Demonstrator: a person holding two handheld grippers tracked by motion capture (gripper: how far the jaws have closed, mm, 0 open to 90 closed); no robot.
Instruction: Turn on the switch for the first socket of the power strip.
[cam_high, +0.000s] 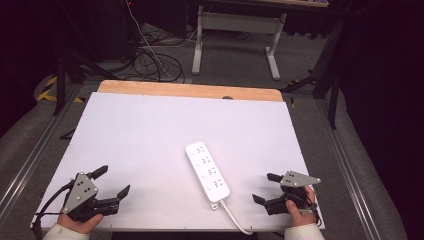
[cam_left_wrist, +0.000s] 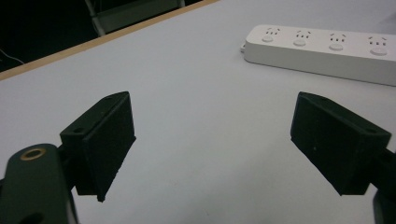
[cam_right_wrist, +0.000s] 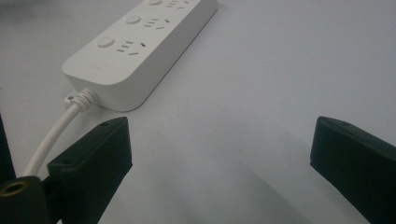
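No brand or readable lettering anywhere on view, so straight to the layout: the big white table (cam_high: 150, 135) takes up the middle of the high view, a strip of bare wooden edge (cam_high: 190, 90) along its far side, grey floor beyond with a tangle of cables (cam_high: 150, 60) and a white desk frame (cam_high: 235, 30). On the board, right of centre and towards the near edge, lies the white power strip (cam_high: 207, 171), flat, running from far-left to near-right, four socket groups down its top, each with a round button beside it, and its white cord (cam_high: 234, 218) leaves the near end and curls off the table's near edge. Down at the near-left corner, the left gripper (cam_high: 113, 181) sits in the person's left hand (cam_high: 80, 222), jaws spread wide, nothing between them, just bare white surface in the left gripper view, with the power strip (cam_left_wrist: 322, 51) well ahead. Near-right, the right gripper (cam_high: 265, 187) is held in the right hand (cam_high: 299, 212), jaws also wide apart and empty, and in the right gripper view the power strip (cam_right_wrist: 140, 51) lies just beyond the left jaw, its cord (cam_right_wrist: 56, 135) running past that jaw, whether touching it I cannot tell
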